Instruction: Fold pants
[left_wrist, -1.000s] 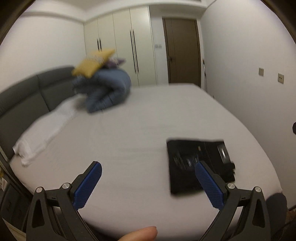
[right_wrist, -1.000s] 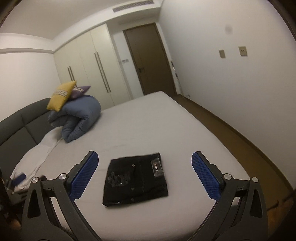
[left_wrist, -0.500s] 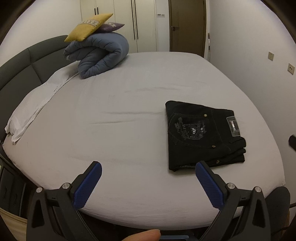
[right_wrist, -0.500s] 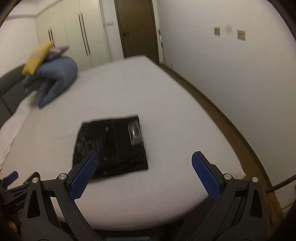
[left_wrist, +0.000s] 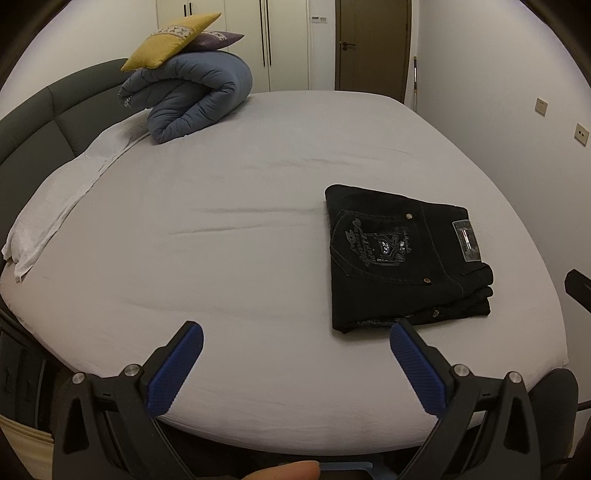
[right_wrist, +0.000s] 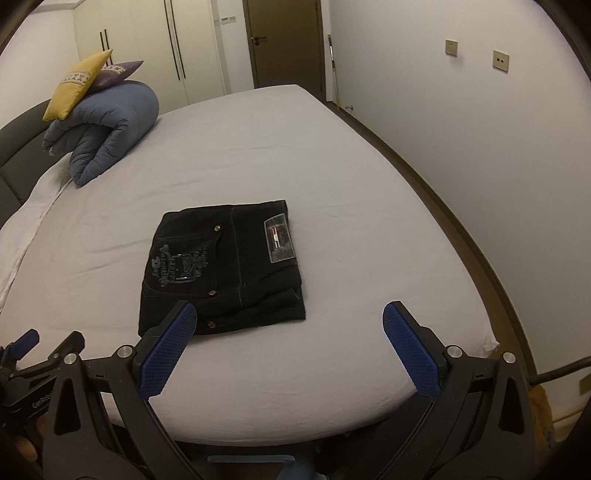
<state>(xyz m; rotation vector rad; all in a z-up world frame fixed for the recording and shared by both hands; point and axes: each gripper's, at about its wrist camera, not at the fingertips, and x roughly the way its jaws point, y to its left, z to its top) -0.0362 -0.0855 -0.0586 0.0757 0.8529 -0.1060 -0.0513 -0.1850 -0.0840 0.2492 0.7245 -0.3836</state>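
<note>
Black pants (right_wrist: 221, 266) — folded square, flat on bed (right_wrist: 332, 177)

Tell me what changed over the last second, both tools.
Both views tilted downward toward the bed; the black pants now sit higher and sharper in frame. Nothing was grasped or released. The left tool and right tool stay open and empty, the pants stay folded, and the blue duvet is unmoved.

L tongs (left_wrist: 295, 360) & R tongs (right_wrist: 288, 341) agape, empty
</note>
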